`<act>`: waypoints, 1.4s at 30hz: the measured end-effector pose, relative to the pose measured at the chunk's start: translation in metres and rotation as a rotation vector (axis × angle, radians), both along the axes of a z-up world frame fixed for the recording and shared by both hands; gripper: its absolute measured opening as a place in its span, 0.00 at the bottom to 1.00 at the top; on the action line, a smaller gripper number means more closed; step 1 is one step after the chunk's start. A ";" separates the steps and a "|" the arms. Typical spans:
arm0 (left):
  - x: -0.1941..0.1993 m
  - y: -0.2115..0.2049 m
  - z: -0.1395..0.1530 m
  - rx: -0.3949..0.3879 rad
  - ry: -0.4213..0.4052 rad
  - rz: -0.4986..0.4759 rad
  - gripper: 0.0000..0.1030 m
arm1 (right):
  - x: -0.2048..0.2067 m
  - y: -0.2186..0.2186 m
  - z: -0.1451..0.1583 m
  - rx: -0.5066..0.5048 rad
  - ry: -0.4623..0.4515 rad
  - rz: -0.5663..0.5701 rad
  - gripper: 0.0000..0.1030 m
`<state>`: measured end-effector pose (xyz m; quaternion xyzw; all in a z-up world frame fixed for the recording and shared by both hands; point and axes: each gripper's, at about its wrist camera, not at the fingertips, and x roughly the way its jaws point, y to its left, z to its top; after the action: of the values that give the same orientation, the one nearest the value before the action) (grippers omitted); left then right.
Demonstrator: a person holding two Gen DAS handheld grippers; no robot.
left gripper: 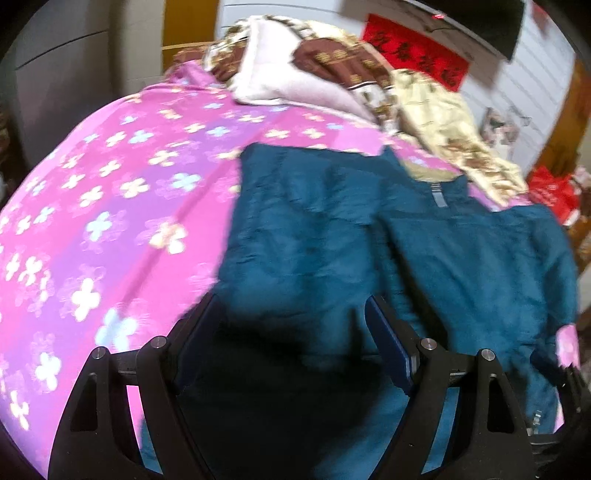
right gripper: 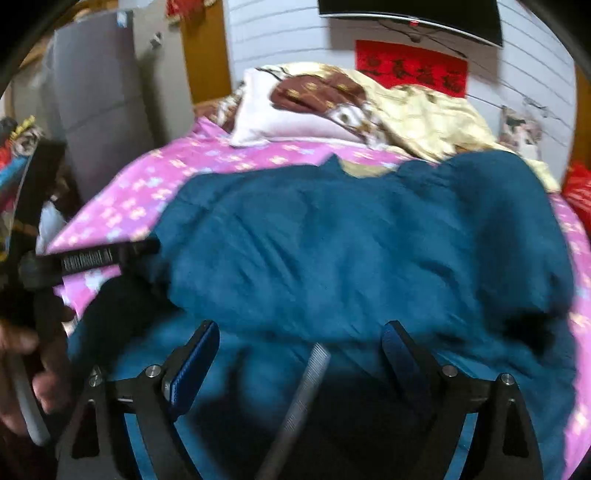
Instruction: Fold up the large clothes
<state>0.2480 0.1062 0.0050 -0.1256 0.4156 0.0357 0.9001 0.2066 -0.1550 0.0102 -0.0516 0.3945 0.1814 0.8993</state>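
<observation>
Left wrist view: the left gripper is released, its blue-padded jaws standing wide apart with nothing pressed between them. It hangs over the near edge of a teal jacket, which lies spread on a pink floral bedsheet. One panel of the garment appears turned over toward the middle, and a grey hanging loop shows at the collar. Beyond the jacket lie a white pillow and a crumpled cream and brown quilt. A red banner hangs on the white wall behind. The frame is blurred.

Right wrist view: the right gripper is likewise released, jaws spread wide over the near part of the jacket. A grey ribbed strip, possibly a zipper edge, lies in the gap between the jaws; neither pad is seen pressing it. The jacket covers the middle of the bedsheet. At the left edge a hand holds the left gripper, with one of its black fingers reaching to the jacket's left edge. A wall-mounted screen sits above the banner.
</observation>
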 end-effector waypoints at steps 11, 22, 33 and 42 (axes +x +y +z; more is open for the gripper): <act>0.022 -0.066 -0.020 -0.046 0.041 -0.191 0.78 | -0.028 -0.114 -0.040 -0.166 0.127 -0.332 0.90; 0.003 -0.042 0.020 -0.018 -0.136 -0.097 0.05 | -0.021 -0.129 -0.044 -0.118 0.163 -0.336 1.00; 0.020 -0.001 -0.014 -0.066 0.020 -0.039 0.14 | -0.012 -0.133 -0.048 -0.073 0.193 -0.340 1.00; 0.003 0.011 0.036 -0.021 -0.177 0.081 0.34 | -0.016 -0.167 -0.012 0.066 0.065 -0.409 0.99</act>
<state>0.2508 0.1171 0.0407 -0.1544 0.3296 0.0566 0.9297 0.1907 -0.3218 -0.0014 0.0652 0.4195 0.0094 0.9054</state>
